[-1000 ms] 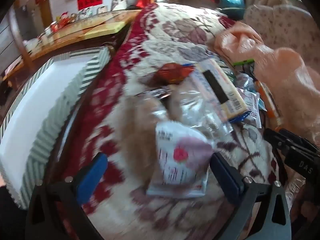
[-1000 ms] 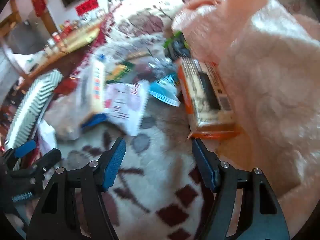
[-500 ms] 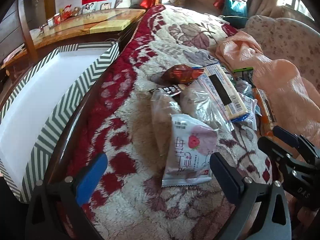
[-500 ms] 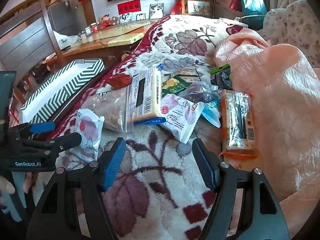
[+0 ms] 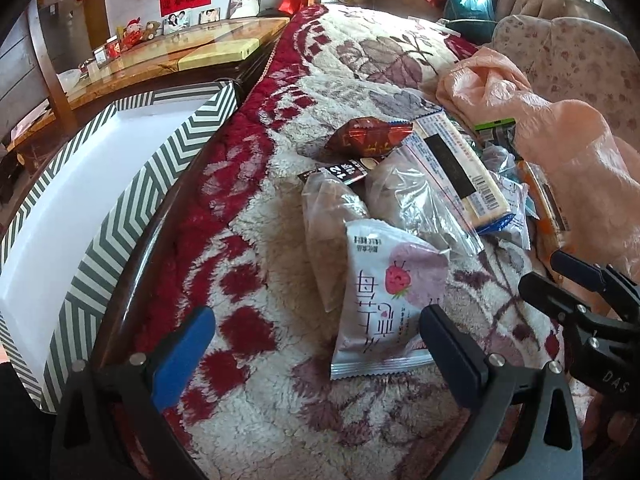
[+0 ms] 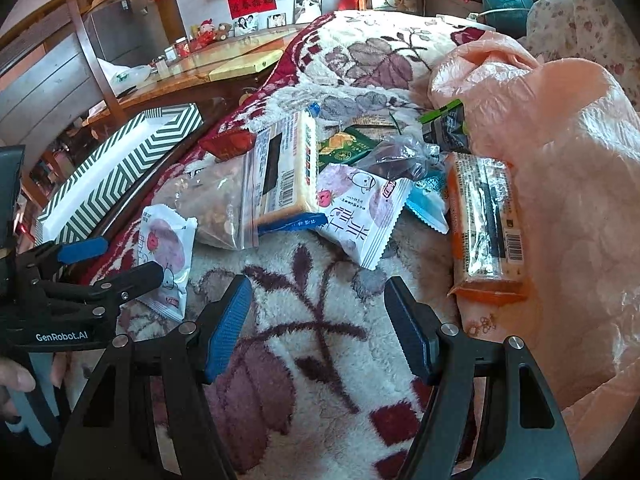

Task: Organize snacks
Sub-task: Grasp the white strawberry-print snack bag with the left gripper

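Note:
A pile of snacks lies on a red and cream floral blanket (image 5: 256, 420). Nearest my open left gripper (image 5: 316, 344) is a white strawberry pouch (image 5: 384, 300), between its fingers and flat on the blanket; it also shows in the right wrist view (image 6: 166, 252). Behind it lie clear bags of nuts (image 5: 328, 216), a yellow cracker pack (image 5: 460, 168) and a red wrapper (image 5: 368, 136). My right gripper (image 6: 320, 324) is open and empty above bare blanket, in front of a second white pouch (image 6: 360, 212) and an orange pack (image 6: 486, 224).
A white box with a green chevron rim (image 5: 120, 208) stands left of the blanket, below its edge; it also shows in the right wrist view (image 6: 120, 164). A peach plastic bag (image 6: 560, 160) fills the right side. A wooden table (image 5: 180, 56) stands behind.
Both grippers have pulled back and steadied, so more of the pile shows. The left gripper now frames the strawberry pouch closely. Both stay open and nothing was picked up.

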The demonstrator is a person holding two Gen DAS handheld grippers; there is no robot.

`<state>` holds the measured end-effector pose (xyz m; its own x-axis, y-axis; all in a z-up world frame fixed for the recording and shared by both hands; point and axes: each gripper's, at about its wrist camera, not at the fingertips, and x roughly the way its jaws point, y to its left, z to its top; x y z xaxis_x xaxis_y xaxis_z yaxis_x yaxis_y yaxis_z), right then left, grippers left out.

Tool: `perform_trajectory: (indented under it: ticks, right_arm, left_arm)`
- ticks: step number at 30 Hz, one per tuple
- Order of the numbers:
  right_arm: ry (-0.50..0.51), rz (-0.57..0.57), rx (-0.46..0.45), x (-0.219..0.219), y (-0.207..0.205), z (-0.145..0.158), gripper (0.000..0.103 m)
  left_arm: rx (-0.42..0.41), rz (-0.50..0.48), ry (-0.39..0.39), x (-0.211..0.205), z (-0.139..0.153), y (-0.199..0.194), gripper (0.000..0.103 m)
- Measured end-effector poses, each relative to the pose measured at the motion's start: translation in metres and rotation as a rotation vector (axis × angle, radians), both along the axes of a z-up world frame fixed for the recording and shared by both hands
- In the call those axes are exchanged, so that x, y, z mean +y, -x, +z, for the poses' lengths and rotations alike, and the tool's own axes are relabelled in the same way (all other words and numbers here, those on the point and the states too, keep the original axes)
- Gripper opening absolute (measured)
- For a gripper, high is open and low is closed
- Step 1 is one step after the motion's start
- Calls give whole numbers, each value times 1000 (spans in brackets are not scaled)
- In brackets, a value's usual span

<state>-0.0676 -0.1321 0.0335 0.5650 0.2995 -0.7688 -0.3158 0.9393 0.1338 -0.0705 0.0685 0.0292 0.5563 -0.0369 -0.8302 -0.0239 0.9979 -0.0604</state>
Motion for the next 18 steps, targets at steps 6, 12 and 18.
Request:
perform_trajectory:
  ticks: [6, 12, 18]
  right_arm:
    - [-6, -18, 6, -4, -3, -3, 69]
    - [-3, -9, 30, -2, -7, -9, 69]
    - [-9, -10, 34, -1, -8, -10, 69]
  left_arm:
    - [-7, -7, -4, -3, 0, -1, 103]
    - [-13, -13, -6, -5, -1, -3, 103]
    - [-27, -19, -10, -11, -2, -7, 103]
